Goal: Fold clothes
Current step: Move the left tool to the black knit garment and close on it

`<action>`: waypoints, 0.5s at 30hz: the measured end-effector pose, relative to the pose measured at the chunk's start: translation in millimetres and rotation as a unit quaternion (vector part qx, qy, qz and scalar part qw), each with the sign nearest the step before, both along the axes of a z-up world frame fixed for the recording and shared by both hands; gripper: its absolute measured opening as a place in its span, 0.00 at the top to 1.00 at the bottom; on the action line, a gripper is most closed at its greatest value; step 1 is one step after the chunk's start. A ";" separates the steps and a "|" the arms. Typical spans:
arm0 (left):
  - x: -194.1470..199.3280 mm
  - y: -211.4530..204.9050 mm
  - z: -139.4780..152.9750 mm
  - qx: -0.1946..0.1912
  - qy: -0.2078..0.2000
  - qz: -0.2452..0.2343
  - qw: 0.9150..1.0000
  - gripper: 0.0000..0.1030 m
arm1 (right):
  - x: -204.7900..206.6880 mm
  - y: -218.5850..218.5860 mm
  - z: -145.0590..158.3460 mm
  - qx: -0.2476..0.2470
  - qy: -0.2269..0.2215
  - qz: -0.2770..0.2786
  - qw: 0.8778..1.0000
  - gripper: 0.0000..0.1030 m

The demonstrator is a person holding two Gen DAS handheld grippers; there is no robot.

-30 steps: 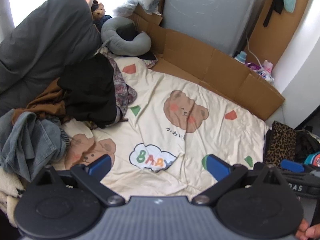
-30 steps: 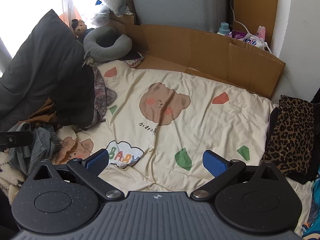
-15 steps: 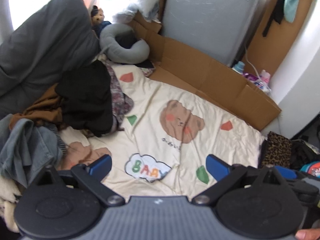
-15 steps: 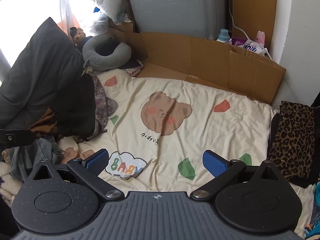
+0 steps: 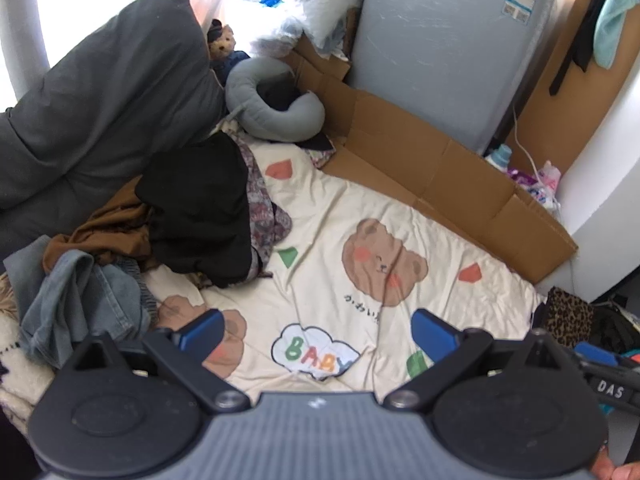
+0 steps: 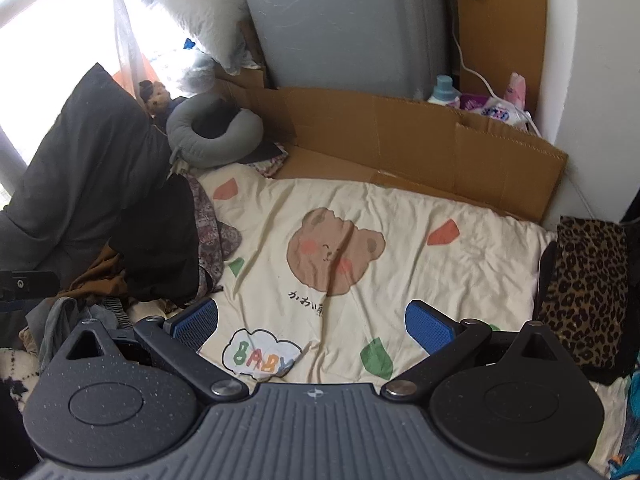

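Both tongs, left [image 5: 316, 330] & right [image 6: 312, 320], wide open w/ nothing held, above bear blanket [image 6: 400, 208]; clothes pile [image 5: 192, 216] at left.

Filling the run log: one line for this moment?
left gripper open | right gripper open | clothes pile untouched | bear blanket bare

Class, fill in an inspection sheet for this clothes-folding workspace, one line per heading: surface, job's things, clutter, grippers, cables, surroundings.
Surface: cream bear-print blanket, wrinkled, its middle bare.
Job's things: unfolded clothes pile at the blanket's left edge, black garment on top; denim beside it.
Clutter: grey neck pillow, teddy bear, leopard-print fabric.
Grippers: left gripper and right gripper open, holding nothing.
Cables: white cable by the wall.
Surroundings: cardboard, grey cushion.
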State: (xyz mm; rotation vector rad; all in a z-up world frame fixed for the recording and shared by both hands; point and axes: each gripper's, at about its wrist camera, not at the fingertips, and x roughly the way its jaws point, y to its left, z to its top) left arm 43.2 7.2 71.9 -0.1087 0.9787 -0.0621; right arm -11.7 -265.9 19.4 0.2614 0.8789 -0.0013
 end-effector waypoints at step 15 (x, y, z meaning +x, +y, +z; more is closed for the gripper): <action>44.5 33.4 20.0 0.000 -0.005 -0.007 1.000 0.03 | 40.5 4.3 35.4 0.001 -0.002 0.049 0.999 0.01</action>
